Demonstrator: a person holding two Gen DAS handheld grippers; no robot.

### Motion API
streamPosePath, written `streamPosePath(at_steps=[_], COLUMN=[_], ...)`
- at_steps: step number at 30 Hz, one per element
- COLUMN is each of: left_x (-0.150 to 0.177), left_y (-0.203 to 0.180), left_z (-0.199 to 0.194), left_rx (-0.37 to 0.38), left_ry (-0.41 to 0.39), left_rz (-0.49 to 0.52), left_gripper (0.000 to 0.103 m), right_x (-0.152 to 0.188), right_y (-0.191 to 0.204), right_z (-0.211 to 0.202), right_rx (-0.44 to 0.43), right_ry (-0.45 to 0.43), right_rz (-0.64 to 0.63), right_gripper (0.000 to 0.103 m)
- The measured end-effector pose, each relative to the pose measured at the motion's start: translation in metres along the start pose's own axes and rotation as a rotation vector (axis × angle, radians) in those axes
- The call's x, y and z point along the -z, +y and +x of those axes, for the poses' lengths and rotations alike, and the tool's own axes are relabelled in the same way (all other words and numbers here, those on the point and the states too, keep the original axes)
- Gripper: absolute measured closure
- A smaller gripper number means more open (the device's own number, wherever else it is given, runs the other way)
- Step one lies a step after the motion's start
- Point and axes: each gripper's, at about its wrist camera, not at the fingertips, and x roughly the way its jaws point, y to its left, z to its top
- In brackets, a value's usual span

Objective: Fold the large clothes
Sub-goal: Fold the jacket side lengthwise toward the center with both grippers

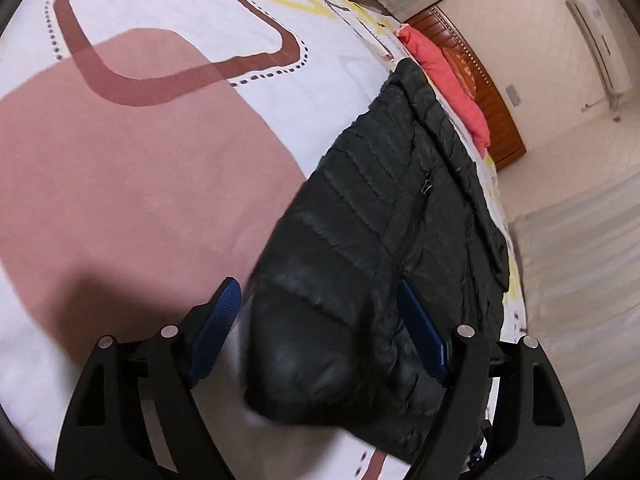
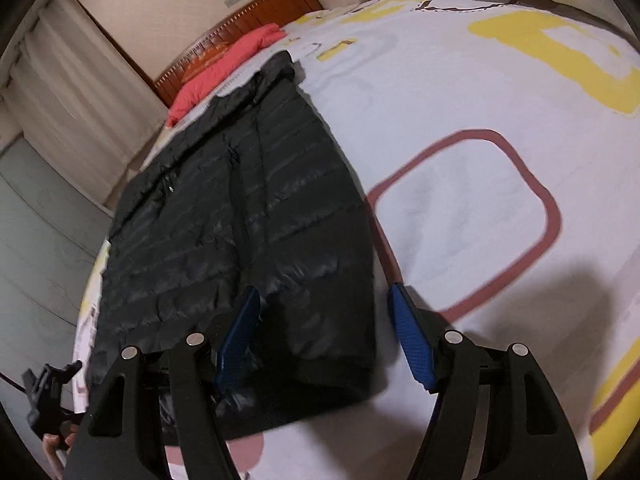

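Observation:
A black quilted down jacket (image 1: 380,184) lies lengthwise on the bed near its edge, collar toward the headboard. In the left wrist view a puffy, blurred near end of the jacket bulges up between the fingers of my left gripper (image 1: 316,286). The jaws stand wide, and a gap shows beside the left blue pad (image 1: 220,320). In the right wrist view my right gripper (image 2: 324,290) hangs open over the hem corner of the jacket (image 2: 240,208). Its left pad (image 2: 240,336) is above the fabric and its right pad above the sheet.
The bed sheet (image 1: 140,180) is white with pink, brown and yellow shapes. A red pillow (image 2: 224,68) lies by the wooden headboard (image 2: 256,12). Curtains (image 2: 72,80) hang past the bed edge. A black device held by a hand (image 2: 48,392) shows at the lower left.

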Motion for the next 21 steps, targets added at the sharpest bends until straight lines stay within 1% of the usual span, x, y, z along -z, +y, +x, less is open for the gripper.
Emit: streamPosePath(at_steps=[3,4,6,7,8,10,11,13,14,15,16,18,19,21], left_x=[0.002,0.003,0.009,0.013,0.016,0.017,0.017,0.015,0.015,0.016,0.018,0.022,0.023,0.022], left_y=[-0.006,-0.008,-0.007,-0.007,-0.009,-0.012,-0.013,-0.015,-0.016,-0.016,-0.015,-0.014,-0.013,-0.007], left_z=[0.002,0.001,0.002,0.002,0.002,0.004,0.005,0.006,0.006,0.005,0.004,0.003,0.002,0.0], left_rx=[0.02,0.044,0.101,0.098,0.089,0.072,0.066,0.067,0.069,0.07,0.065,0.038,0.03,0.04], left_ry=[-0.008,-0.002,0.031,0.032,0.018,0.01,0.006,0.001,-0.003,-0.005,-0.006,-0.012,-0.016,-0.021], left_rz=[0.013,0.009,-0.018,-0.015,0.012,0.027,0.02,-0.004,-0.014,-0.019,-0.015,0.004,0.004,-0.012], left_gripper=[0.024,0.025,0.027,0.028,0.028,0.028,0.028,0.028,0.034,0.043,0.047,0.066,0.068,0.074], right_x=[-0.007,-0.007,-0.004,-0.002,-0.002,-0.003,-0.003,-0.004,-0.004,-0.003,-0.004,-0.003,-0.003,-0.004], right_y=[-0.007,-0.009,-0.01,-0.009,-0.007,-0.008,-0.008,-0.009,-0.01,-0.01,-0.013,-0.019,-0.022,-0.025], right_z=[0.006,0.007,0.012,0.011,0.01,0.012,0.012,0.013,0.012,0.013,0.013,0.014,0.014,0.015], right_rx=[-0.09,-0.152,-0.22,-0.219,-0.216,-0.227,-0.239,-0.253,-0.253,-0.248,-0.244,-0.244,-0.247,-0.267], right_ry=[0.004,0.023,0.064,0.06,0.054,0.044,0.04,0.032,0.029,0.024,0.024,0.024,0.026,0.026], right_rz=[0.064,0.09,0.11,0.094,0.077,0.092,0.107,0.131,0.136,0.141,0.149,0.171,0.187,0.216], right_gripper=[0.039,0.042,0.043,0.043,0.043,0.043,0.044,0.048,0.054,0.061,0.064,0.075,0.077,0.083])
